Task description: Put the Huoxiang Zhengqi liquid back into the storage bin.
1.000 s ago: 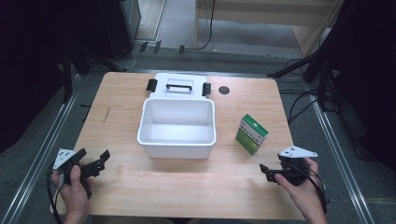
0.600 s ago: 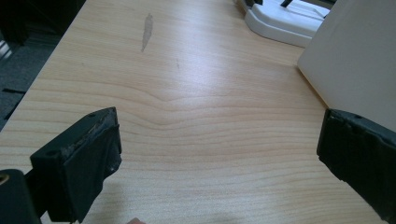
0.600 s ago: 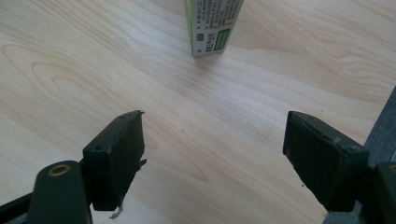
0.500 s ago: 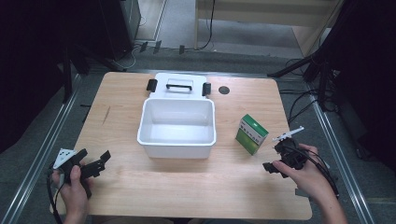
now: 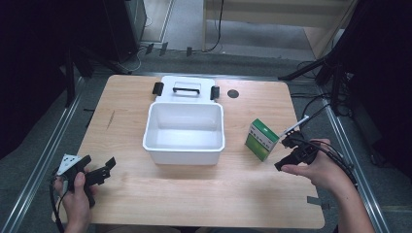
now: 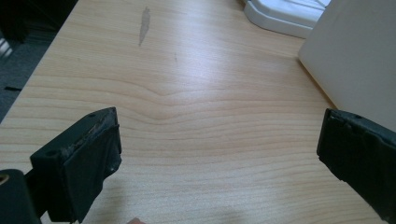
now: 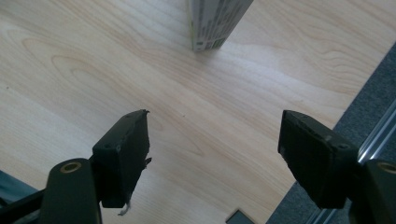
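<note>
**High view: right tool beside the green box, left tool idle**

High view, wooden counter [image 5: 194, 194]: white bin [image 5: 184, 132] standing near the middle, open side up, nothing visible inside. Behind it, touching or just beside its far wall, a white lid [image 5: 185, 89] lying flat with a black handle and black clips at both ends. Small dark round spot [image 5: 233, 93] on the wood to the right of the lid.

Green box [image 5: 261, 140] upright on the counter, right of the bin and apart from it, white label face turned toward the near right.

Right tool [image 5: 287, 153] held in the right hand [image 5: 318, 167], raised above the counter just beside the box on its near right, not touching it. Jaws spread, recently narrowing, nothing between them. Right gripper view: two black jaws apart over bare wood, lower corner of the box [image 7: 215, 23] ahead and well beyond the tips, counter edge and a metal rail at lower right.

Left tool [image 5: 99, 170] in the left hand [image 5: 77, 199] at the near left corner of the counter, well apart from bin and box. Left gripper view: jaws wide apart over bare wood, gripping nothing; white wall of the bin [image 6: 355, 60] at the right, edge of the lid [image 6: 285, 14] at the top, a grey smear [image 6: 144, 21] on the wood farther off.
</note>
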A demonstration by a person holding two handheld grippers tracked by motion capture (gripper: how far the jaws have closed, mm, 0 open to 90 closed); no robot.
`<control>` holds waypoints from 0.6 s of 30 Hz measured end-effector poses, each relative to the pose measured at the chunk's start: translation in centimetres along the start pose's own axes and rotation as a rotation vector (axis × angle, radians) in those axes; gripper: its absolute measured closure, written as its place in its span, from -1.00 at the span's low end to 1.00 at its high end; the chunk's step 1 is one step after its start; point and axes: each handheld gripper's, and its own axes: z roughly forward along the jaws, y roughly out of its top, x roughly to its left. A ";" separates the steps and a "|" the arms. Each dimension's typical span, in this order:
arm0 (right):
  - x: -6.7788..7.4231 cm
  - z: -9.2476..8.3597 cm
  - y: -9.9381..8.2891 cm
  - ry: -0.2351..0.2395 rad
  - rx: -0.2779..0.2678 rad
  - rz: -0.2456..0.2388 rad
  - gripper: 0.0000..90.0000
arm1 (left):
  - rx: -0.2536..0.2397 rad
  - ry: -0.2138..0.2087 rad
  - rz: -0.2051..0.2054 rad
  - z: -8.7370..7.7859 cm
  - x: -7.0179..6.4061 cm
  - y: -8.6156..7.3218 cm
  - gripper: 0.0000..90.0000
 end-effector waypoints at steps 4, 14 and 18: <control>-0.1 -0.5 0.9 -0.003 0.006 0.002 -0.37 | -0.003 -0.014 -0.002 0.0 0.1 0.0 -0.99; -0.3 -1.6 3.3 0.003 0.032 -0.028 -0.26 | 0.000 -0.023 -0.002 0.0 0.1 0.0 -0.99; -0.1 -1.7 4.4 0.038 0.068 -0.064 -0.16 | -0.004 -0.029 -0.009 0.0 0.2 0.0 -0.99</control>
